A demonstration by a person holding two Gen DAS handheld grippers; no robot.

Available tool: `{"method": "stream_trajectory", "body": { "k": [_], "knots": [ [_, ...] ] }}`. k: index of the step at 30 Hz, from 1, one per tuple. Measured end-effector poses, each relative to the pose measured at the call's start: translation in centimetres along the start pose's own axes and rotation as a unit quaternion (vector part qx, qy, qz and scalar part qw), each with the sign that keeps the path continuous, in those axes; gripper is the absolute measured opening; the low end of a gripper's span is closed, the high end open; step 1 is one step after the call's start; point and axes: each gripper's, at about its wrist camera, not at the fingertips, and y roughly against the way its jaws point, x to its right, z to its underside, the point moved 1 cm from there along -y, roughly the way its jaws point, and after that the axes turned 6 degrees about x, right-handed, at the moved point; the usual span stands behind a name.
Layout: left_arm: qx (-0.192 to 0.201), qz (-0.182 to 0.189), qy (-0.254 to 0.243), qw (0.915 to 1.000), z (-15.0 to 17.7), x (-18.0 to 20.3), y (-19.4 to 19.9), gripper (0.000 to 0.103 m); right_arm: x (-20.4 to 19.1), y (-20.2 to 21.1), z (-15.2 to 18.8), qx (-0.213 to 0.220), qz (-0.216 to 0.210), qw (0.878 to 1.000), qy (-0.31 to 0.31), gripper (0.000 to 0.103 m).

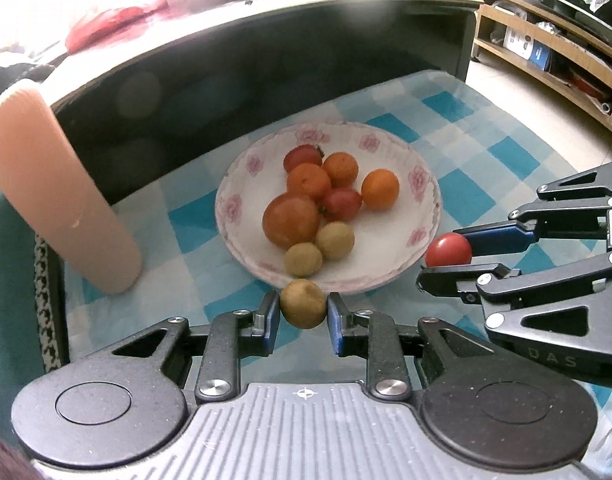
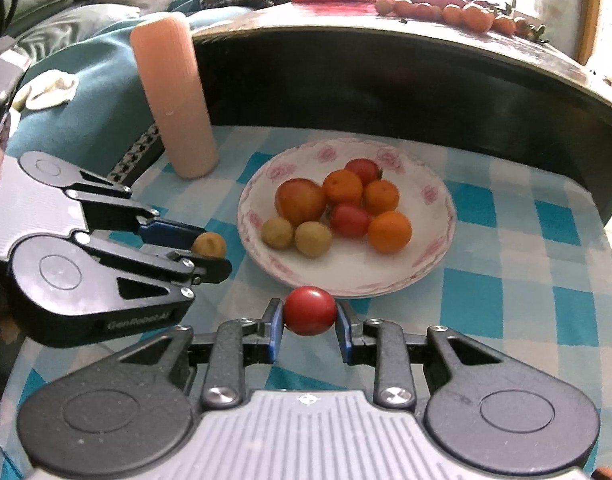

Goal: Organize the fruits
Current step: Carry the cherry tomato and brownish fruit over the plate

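Observation:
A white floral plate (image 1: 424, 240) (image 2: 434, 264) sits on the blue checked cloth and holds several fruits: oranges (image 1: 380, 189) (image 2: 389, 232), small red tomatoes (image 1: 342, 203) (image 2: 349, 220), a larger orange-red fruit (image 1: 291, 221) (image 2: 300, 201) and two tan longans (image 1: 334, 241) (image 2: 313, 239). My left gripper (image 1: 302, 305) (image 2: 209, 249) is shut on a tan longan (image 1: 303, 303) (image 2: 209, 245) just in front of the plate's near rim. My right gripper (image 2: 310, 311) (image 1: 446, 254) is shut on a small red tomato (image 2: 310, 310) (image 1: 448, 249) beside the plate's right rim.
A tall peach ribbed cylinder (image 1: 61, 196) (image 2: 177, 96) stands left of the plate. A dark table edge (image 1: 265, 40) (image 2: 386, 72) rises behind the cloth, with more tomatoes (image 2: 474, 16) and red bags on top. Wooden shelves (image 1: 554, 52) stand far right; teal fabric (image 2: 93, 80) lies left.

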Motion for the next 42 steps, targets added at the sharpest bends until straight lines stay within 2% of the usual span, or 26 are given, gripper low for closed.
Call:
{"method": "stream_trajectory", "body": {
  "k": [14,25,42],
  "knots": [
    [0.010,0.001,0.016,0.9998,-2.3,0.9,-1.0,0.033,2.3,-0.1,-1.1,0.014,0.024,0.999,-0.021,0.044],
    [0.005,-0.003,0.020,0.9998,-2.6,1.0,-1.8,0.033,3.2,-0.8,-2.3,0.024,0.033,0.999,-0.023,0.044],
    [-0.001,-0.008,0.029,0.9995,-2.7,0.7,-2.8,0.031,3.5,-2.1,-2.2,0.018,0.038,0.999,-0.028,0.044]
  ]
}}
